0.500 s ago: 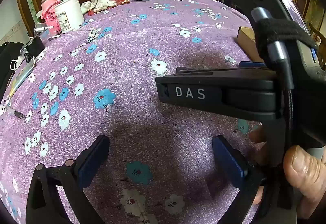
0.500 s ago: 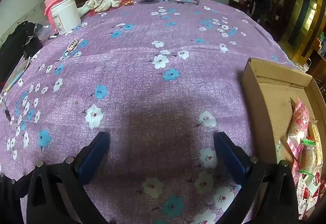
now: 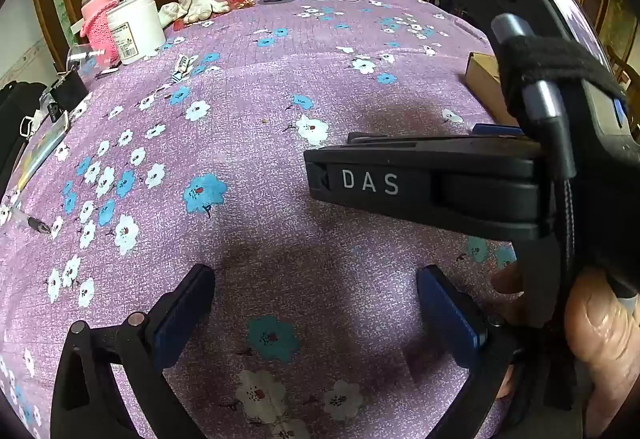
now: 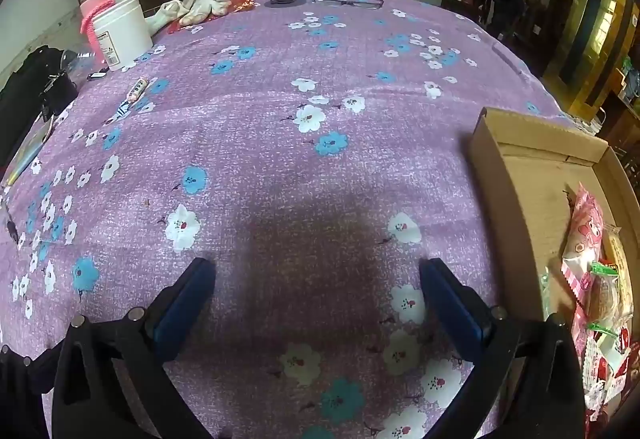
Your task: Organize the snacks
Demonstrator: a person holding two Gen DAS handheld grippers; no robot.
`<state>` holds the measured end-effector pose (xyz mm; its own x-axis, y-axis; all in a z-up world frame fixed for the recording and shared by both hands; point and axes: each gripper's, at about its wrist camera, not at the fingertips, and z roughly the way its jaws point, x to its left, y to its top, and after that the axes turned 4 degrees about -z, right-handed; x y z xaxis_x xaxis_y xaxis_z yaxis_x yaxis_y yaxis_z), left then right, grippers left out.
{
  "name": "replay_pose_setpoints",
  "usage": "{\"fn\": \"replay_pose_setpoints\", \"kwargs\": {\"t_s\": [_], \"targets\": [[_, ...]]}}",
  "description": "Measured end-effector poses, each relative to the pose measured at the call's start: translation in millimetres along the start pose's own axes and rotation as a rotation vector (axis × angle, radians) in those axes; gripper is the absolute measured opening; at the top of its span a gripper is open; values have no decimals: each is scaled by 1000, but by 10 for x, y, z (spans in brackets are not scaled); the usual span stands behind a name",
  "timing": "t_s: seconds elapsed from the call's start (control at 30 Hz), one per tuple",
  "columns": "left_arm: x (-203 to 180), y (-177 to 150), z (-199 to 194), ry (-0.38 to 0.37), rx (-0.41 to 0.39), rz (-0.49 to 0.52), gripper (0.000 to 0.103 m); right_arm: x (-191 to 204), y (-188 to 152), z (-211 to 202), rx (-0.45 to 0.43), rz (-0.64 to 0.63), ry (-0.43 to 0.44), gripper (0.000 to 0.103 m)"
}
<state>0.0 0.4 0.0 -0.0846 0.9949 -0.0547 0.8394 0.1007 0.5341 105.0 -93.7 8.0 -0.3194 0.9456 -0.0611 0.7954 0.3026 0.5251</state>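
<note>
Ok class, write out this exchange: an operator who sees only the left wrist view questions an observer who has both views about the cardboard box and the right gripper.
Operator: I see only one corner of the cardboard box. Is anything in it?
Observer: Yes. The right wrist view shows it open at the top, with snack packets lying at its near end. Its far end is bare cardboard.
Operator: Is the right gripper carrying a snack?
Observer: No. It is open, and only the flowered tablecloth shows between its fingers.
</note>
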Motion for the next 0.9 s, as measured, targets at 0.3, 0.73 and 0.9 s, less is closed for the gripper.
{"fn": "replay_pose_setpoints", "kwargs": {"t_s": [0.3, 0.73, 0.9], "targets": [[4, -14, 13, -2, 0, -1, 102, -15, -26, -23, -2, 10, -6, 102], [14, -14, 2, -1, 0, 0, 102, -14, -52, -41, -4, 9, -13, 102], [-12, -10, 3, 3, -1, 5, 102, -11, -152, -106, -31, -24, 18, 102]]}}
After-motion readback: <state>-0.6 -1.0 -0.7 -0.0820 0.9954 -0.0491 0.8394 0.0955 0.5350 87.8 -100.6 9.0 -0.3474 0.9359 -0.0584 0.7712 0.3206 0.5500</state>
